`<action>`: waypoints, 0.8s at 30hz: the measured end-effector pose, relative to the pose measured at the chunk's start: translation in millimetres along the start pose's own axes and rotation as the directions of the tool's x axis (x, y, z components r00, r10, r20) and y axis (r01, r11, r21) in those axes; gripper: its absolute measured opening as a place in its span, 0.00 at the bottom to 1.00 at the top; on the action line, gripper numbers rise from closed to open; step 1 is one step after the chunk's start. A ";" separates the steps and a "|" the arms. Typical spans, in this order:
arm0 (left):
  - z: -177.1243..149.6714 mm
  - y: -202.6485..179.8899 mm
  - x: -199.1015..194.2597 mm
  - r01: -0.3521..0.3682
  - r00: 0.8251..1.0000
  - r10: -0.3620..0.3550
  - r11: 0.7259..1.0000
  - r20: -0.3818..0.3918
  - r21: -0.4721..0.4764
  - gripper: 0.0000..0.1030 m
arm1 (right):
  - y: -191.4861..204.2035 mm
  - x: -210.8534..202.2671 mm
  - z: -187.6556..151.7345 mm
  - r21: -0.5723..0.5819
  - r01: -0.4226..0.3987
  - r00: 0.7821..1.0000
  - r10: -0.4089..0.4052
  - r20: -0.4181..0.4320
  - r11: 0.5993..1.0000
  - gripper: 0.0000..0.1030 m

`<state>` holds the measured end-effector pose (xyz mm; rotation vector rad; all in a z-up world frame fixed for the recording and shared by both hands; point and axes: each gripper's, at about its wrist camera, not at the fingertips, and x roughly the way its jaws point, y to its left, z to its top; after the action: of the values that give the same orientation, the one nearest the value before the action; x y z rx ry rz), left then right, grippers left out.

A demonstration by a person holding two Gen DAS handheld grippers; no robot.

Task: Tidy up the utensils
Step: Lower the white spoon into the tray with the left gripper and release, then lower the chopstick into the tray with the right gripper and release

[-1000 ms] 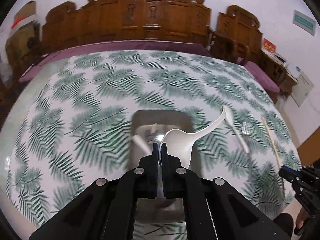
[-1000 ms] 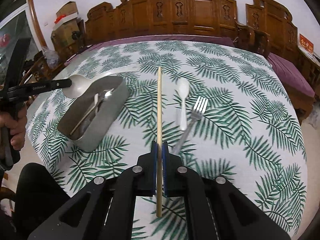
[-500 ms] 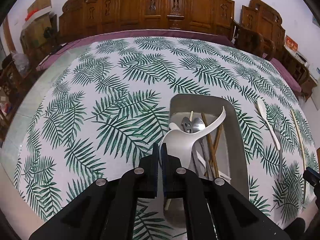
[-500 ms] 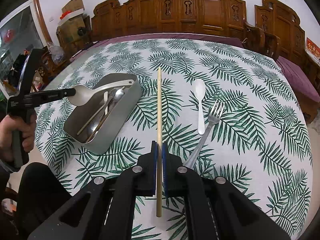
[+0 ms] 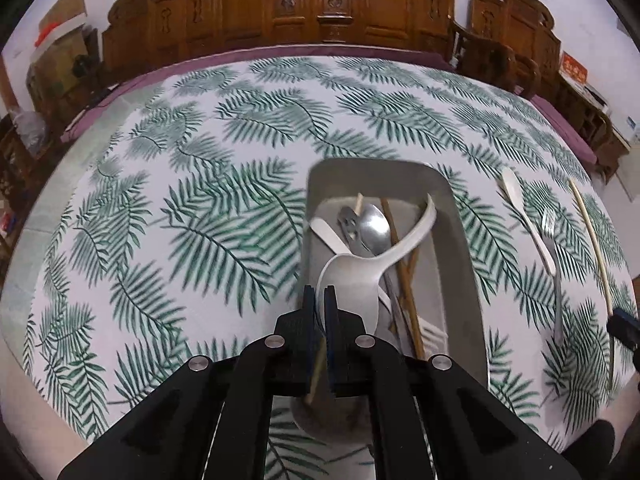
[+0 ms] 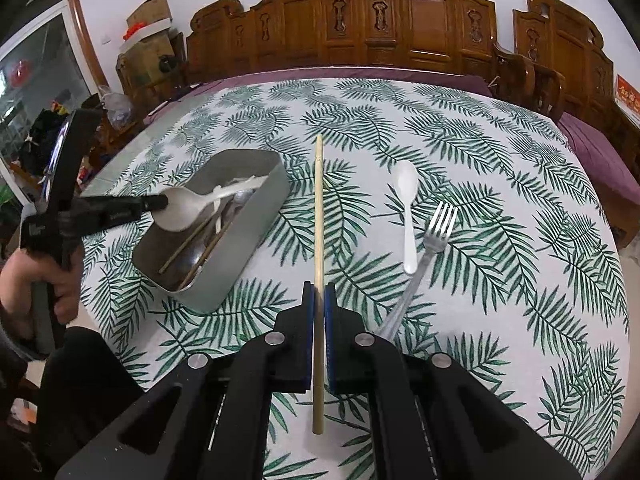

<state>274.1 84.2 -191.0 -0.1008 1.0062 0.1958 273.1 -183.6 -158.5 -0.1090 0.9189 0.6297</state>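
Note:
My left gripper [image 5: 319,292] pinches the bowl rim of a white soup spoon [image 5: 352,276] just above the grey metal tray [image 5: 456,216]. Its jaws are opening, with the rim still between the pads. The spoon's handle curves away over the tray. Inside lie a metal spoon [image 5: 374,228], wooden chopsticks [image 5: 404,280] and a white handle [image 5: 328,234]. My right gripper [image 6: 319,288] is shut on a single pale chopstick [image 6: 318,220], which points straight ahead over the table. The right wrist view shows the left gripper [image 6: 160,202] with the soup spoon [image 6: 180,208] over the tray [image 6: 256,232].
A small white plastic spoon [image 6: 406,200] and a metal fork [image 6: 436,232] lie on the leaf-print tablecloth [image 6: 500,260] right of the chopstick. Carved wooden chairs [image 6: 400,20] line the far side. A person's hand [image 6: 24,280] grips the left tool's handle at the left edge.
My left gripper has sunk with the soup spoon and now holds it low over the tray's near half. The right gripper and its chopstick have stayed where they were.

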 end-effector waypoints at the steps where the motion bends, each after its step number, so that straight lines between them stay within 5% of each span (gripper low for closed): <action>1: -2.6 -2.3 -0.1 0.013 1.000 -0.013 1.000 -0.007 0.005 0.04 | 3.1 0.5 1.8 -0.005 -0.004 1.000 0.004 0.002 1.000 0.06; 8: -14.4 -12.2 -2.7 0.067 0.998 -0.067 0.997 -0.020 0.036 0.12 | 20.4 4.9 16.3 -0.028 -0.022 1.000 0.023 0.008 0.999 0.06; 16: -22.6 -0.6 -26.5 0.127 0.992 -0.128 0.991 0.023 0.043 0.35 | 48.2 16.0 31.4 -0.064 -0.050 0.999 0.050 0.005 0.997 0.06; 24: -29.6 23.1 -47.3 0.127 0.990 -0.129 0.991 0.063 0.045 0.42 | 79.0 36.0 48.0 -0.083 -0.092 0.996 0.092 -0.012 0.992 0.06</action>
<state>220.2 96.1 -166.7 -0.1211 0.9346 0.0609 279.5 -85.7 -143.0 -0.1445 0.9095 0.7539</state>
